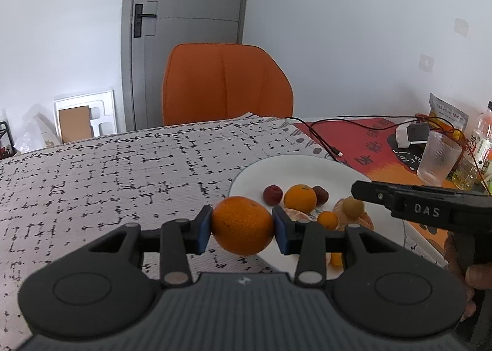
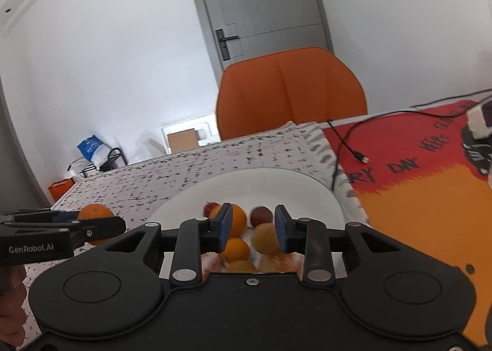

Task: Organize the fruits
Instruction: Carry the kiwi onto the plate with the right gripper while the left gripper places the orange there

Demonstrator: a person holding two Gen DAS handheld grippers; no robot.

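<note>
Two claws work by the white plate (image 1: 307,166): the left gripper (image 1: 243,229) squeezes a big orange (image 1: 243,225) to carry it, while the right gripper (image 2: 252,229) hangs loose over the small fruits (image 2: 264,238).

I see an orange mandarin (image 1: 242,225) between blue pads (image 1: 203,229), a white plate (image 1: 295,171), a white cloth (image 1: 107,172) with black broken-grid pattern, and a red-and-orange mat (image 2: 430,191).

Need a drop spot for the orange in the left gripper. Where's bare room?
Free: far half of white plate, behind the fruit pile; patterned cloth left of the plate. Crowded: plate's near side, plus glass, bottle and cables at right.
</note>
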